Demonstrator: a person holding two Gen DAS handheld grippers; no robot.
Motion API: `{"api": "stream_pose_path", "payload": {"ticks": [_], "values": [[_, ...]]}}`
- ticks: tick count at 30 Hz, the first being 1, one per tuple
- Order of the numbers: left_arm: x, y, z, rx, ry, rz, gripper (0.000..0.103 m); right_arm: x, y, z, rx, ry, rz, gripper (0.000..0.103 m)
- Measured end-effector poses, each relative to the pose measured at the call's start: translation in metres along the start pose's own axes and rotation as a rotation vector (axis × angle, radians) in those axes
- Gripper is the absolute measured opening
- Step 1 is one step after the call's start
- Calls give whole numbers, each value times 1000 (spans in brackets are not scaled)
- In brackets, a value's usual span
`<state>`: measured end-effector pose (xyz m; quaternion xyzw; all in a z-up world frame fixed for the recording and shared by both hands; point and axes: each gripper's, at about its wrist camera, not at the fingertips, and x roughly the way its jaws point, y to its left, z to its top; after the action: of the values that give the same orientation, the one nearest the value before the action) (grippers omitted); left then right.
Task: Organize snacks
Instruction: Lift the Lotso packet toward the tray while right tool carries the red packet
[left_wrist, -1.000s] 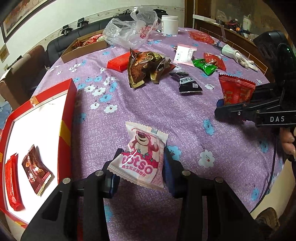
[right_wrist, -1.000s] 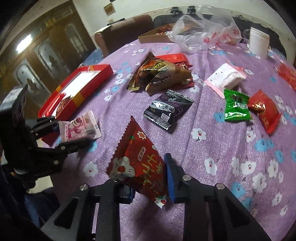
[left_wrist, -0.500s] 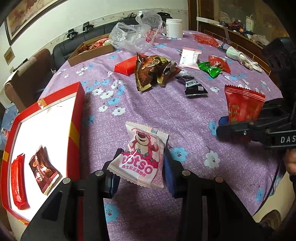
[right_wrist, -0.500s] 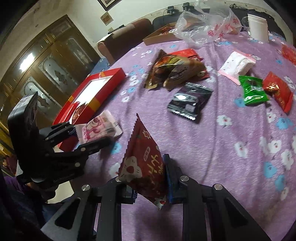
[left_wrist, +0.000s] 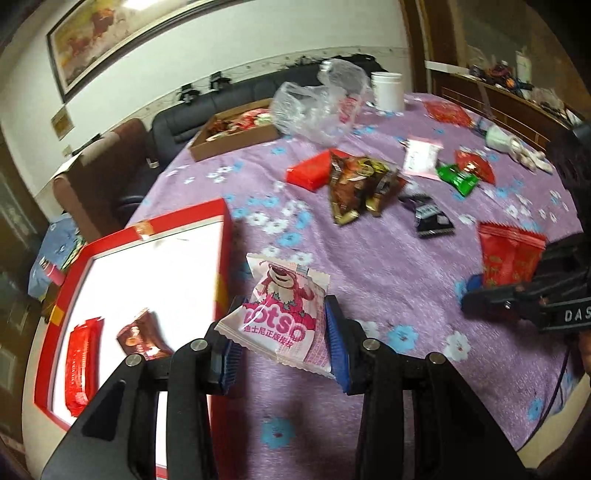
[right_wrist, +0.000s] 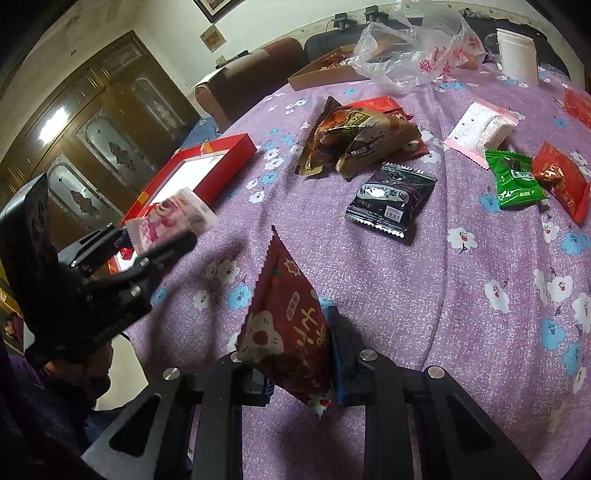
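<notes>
My left gripper (left_wrist: 280, 343) is shut on a pink-and-white bear snack packet (left_wrist: 284, 314) and holds it above the table beside the right wall of the red box (left_wrist: 221, 236). The box has a white floor with a red packet (left_wrist: 79, 363) and a brown packet (left_wrist: 138, 338) in it. My right gripper (right_wrist: 299, 373) is shut on a dark red flower-print packet (right_wrist: 284, 325), lifted above the purple cloth. Each gripper shows in the other view: the right one (left_wrist: 491, 295) and the left one (right_wrist: 147, 243).
On the purple floral cloth lie brown packets (right_wrist: 354, 136), a black packet (right_wrist: 391, 195), a green one (right_wrist: 517, 181), red ones (right_wrist: 561, 181) and a pink-white one (right_wrist: 480, 129). A cardboard tray (left_wrist: 236, 136), a plastic bag (left_wrist: 317, 107) and a white jar (left_wrist: 386, 90) stand at the back.
My left gripper has carried the bear packet left, close to the red box's wall. My right gripper has followed leftward with the red packet still held.
</notes>
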<state>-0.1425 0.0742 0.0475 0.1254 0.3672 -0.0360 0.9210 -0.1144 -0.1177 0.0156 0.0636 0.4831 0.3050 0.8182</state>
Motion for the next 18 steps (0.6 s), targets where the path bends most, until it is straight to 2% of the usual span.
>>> {"api": "stream_pose_path", "payload": {"ticks": [6,18], "values": [[-3,18,2,-54,-11,37,39,1,1,1,-3,0,-4,24],[-5,24,1,-68,-21,44,39,1,1,1,-6,2,-5,24]]}}
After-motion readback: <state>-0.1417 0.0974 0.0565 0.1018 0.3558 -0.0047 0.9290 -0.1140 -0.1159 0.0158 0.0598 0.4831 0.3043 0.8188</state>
